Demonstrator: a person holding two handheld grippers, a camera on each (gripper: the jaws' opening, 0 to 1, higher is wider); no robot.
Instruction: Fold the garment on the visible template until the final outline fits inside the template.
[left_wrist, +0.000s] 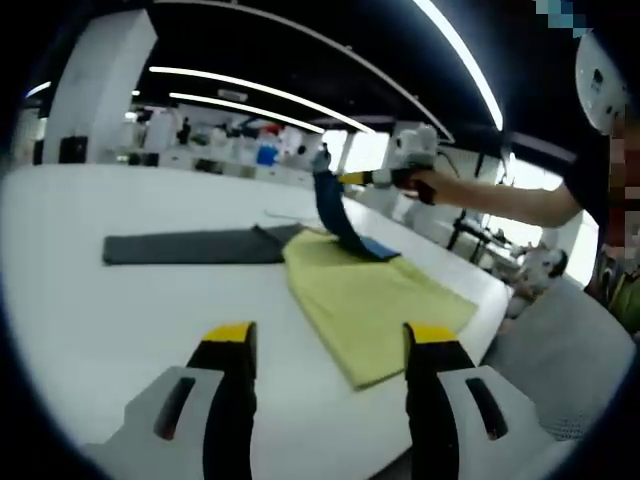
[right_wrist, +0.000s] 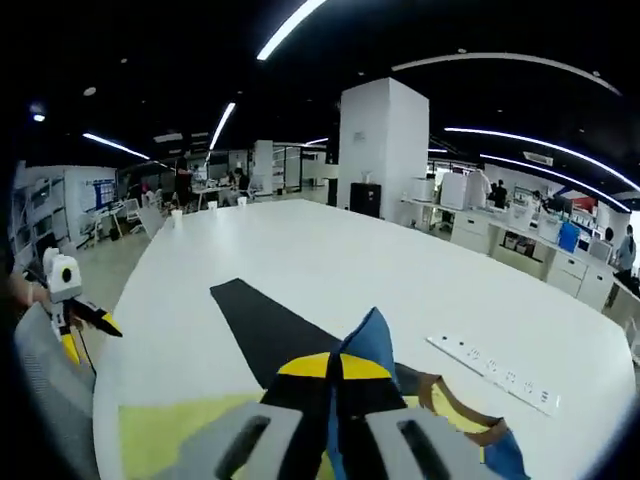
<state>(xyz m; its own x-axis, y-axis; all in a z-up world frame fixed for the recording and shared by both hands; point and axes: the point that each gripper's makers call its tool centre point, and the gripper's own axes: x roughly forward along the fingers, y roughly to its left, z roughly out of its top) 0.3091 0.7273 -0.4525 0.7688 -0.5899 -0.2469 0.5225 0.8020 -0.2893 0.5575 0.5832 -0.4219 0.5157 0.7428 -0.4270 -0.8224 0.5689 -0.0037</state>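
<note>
Bright ceiling strip lights (left_wrist: 270, 95) overhead, soft shadows, strong fisheye bending at blurred edges.

Left gripper (left_wrist: 331, 350) hovers above the white table's (left_wrist: 90, 290) near edge, jaws apart, nothing between them. The yellow-green template (left_wrist: 370, 300) lies toward the right edge. Beyond it, the right gripper (left_wrist: 345, 177) pinches the blue garment (left_wrist: 335, 215), lifting it. A dark grey cloth (left_wrist: 190, 245) lies flat mid-table.

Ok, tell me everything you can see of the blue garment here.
The blue garment is soft cloth, with a brown-edged opening in the right gripper view. The right gripper is shut on one bunched edge and holds it off the white table. The cloth hangs as a strip; its lower end lies on the yellow-green template, beside a dark grey cloth.
</note>
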